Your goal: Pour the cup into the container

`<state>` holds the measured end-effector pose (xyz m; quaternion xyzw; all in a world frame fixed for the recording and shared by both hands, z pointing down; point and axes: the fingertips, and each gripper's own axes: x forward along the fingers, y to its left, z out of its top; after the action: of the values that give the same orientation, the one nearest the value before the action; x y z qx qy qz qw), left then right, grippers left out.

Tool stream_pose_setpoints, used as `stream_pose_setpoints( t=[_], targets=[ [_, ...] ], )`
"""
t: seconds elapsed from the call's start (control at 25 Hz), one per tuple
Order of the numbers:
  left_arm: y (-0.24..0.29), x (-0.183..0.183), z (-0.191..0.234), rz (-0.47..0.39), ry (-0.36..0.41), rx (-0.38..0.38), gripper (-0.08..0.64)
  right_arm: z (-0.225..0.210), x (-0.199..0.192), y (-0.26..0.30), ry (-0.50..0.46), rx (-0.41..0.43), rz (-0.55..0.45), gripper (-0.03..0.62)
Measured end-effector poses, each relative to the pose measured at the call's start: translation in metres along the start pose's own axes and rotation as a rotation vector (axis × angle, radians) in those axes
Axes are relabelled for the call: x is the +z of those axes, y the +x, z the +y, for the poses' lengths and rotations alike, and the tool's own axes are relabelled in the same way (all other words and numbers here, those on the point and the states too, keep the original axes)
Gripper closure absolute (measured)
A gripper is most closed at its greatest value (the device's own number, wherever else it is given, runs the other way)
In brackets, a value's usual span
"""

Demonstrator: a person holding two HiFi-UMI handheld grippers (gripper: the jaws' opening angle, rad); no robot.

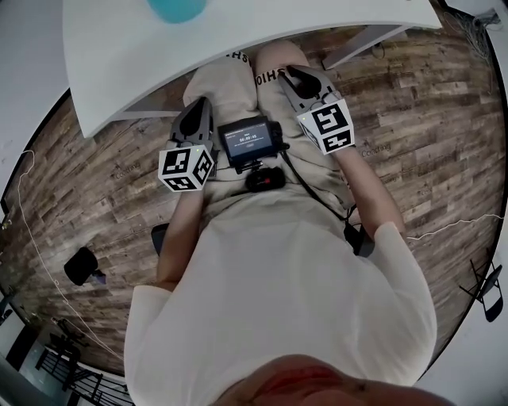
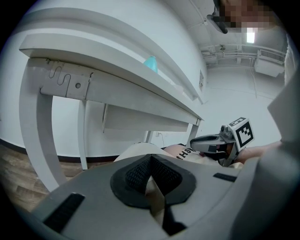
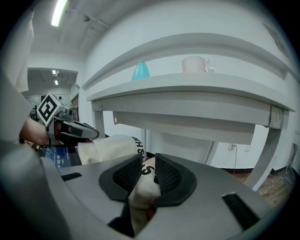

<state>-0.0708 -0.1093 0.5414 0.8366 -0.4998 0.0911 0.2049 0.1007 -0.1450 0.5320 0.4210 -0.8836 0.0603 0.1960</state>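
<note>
A blue cup stands on the white table, at the top edge of the head view. It also shows as a blue cup in the right gripper view, left of a pale pinkish container. Both grippers rest low over the person's lap, below the tabletop and well short of the cup. My left gripper has its pads meeting at the tips, with nothing between them. A narrow gap shows between the pads of my right gripper, and through it only trouser cloth.
A small device with a lit screen sits on the lap between the grippers. White table legs stand at the left and the table's apron hangs overhead. A dark object and thin cables lie on the wooden floor.
</note>
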Motion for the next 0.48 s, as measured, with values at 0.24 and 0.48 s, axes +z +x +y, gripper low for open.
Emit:
stream_pose_setpoints(
  t=[0.24,0.48],
  targets=[
    [0.000,-0.001,0.005,0.018,-0.006,0.002,0.549,0.006,0.000,0.004,-0.003,0.005,0.014,0.503],
    [-0.013,0.003,-0.005,-0.011,-0.008,-0.004,0.549,0.010,0.005,-0.011,-0.013,-0.002,-0.012,0.503]
  ],
)
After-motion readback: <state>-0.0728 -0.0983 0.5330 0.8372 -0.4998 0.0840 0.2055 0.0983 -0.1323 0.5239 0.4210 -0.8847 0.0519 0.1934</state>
